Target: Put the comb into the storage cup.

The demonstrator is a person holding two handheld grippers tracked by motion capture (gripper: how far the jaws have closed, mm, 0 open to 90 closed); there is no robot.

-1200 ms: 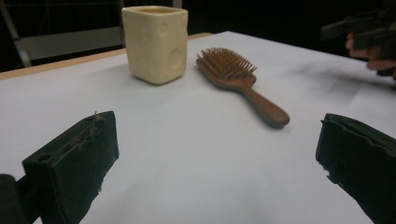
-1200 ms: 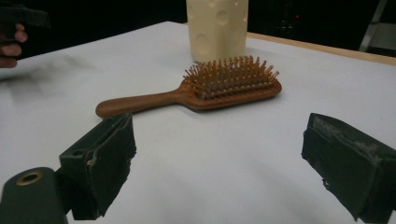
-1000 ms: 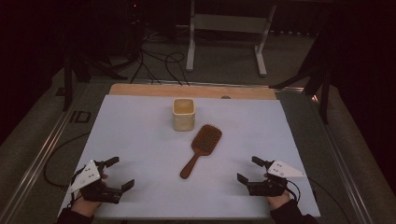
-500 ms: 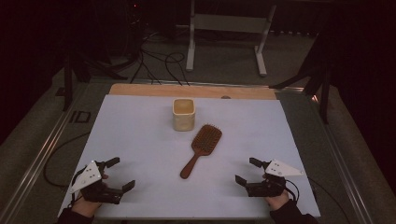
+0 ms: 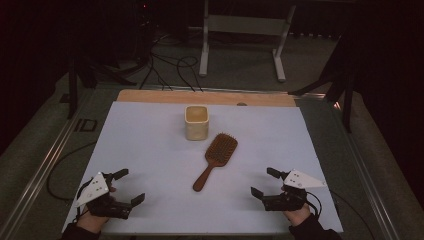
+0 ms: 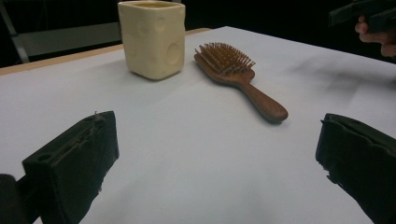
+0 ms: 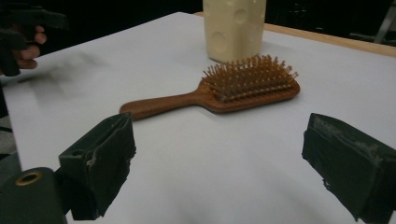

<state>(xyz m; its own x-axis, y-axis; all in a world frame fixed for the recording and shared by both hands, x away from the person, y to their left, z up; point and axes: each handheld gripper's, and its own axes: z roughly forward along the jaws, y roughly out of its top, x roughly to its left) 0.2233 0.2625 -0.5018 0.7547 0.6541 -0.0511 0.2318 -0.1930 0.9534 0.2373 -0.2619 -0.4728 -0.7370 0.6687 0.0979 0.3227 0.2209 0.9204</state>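
A wooden hairbrush (image 5: pixel 215 158) lies bristles up in the middle of the white table sheet (image 5: pixel 150 145), its handle pointing toward the near edge. Just behind it stands a cream square cup (image 5: pixel 196 122) with round dimples. My left gripper (image 5: pixel 130 187) rests near the front left corner, open, nothing between its jaws. My right gripper (image 5: pixel 264 183) rests near the front right, also open and empty. From the left gripper (image 6: pixel 215 158) the hairbrush (image 6: pixel 238 77) and cup (image 6: pixel 152 38) sit ahead. Past the right gripper (image 7: pixel 219 163) lie the hairbrush (image 7: pixel 224 91) and the cup (image 7: pixel 234 28).
A wooden strip (image 5: pixel 200 96) runs along the table's far edge. Beyond it are a metal stand (image 5: pixel 240 30) and cables on the floor (image 5: pixel 170 65). A metal rail (image 5: pixel 45 165) borders the left side.
Both grippers have drifted slightly toward the near edge; the brush and cup have not moved.
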